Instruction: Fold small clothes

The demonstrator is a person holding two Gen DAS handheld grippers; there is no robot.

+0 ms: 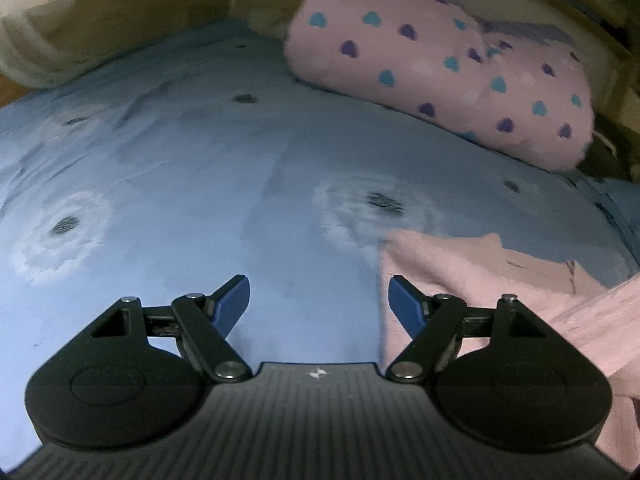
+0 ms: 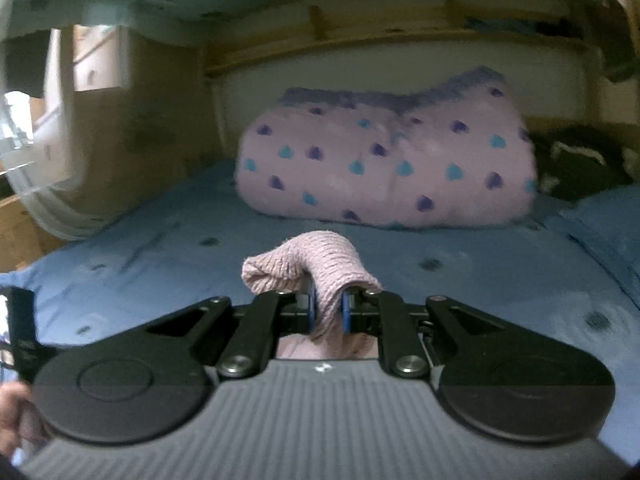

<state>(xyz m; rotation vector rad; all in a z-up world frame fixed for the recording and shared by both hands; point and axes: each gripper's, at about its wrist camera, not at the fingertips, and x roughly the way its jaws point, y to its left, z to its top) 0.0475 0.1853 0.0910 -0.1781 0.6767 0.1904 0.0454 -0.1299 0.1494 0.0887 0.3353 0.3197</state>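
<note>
Your right gripper [image 2: 329, 312] pinches the pink ribbed knit garment [image 2: 320, 264]; your spread left gripper [image 1: 319, 300] has its edge just right.

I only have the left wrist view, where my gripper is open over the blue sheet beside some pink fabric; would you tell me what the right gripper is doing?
Observer: The right gripper is shut on a bunched fold of the pink knit garment, with the fabric looped up over its fingertips.
Operator: Thank you. Is that fabric lifted off the bed?
Observer: The pinched part stands above the blue bedsheet; more pink shows below the jaws, but I cannot tell whether it rests on the bed.
Operator: What lies ahead of that gripper?
Observer: The pink heart-print blanket sits straight ahead, against a wooden bed frame.
</note>
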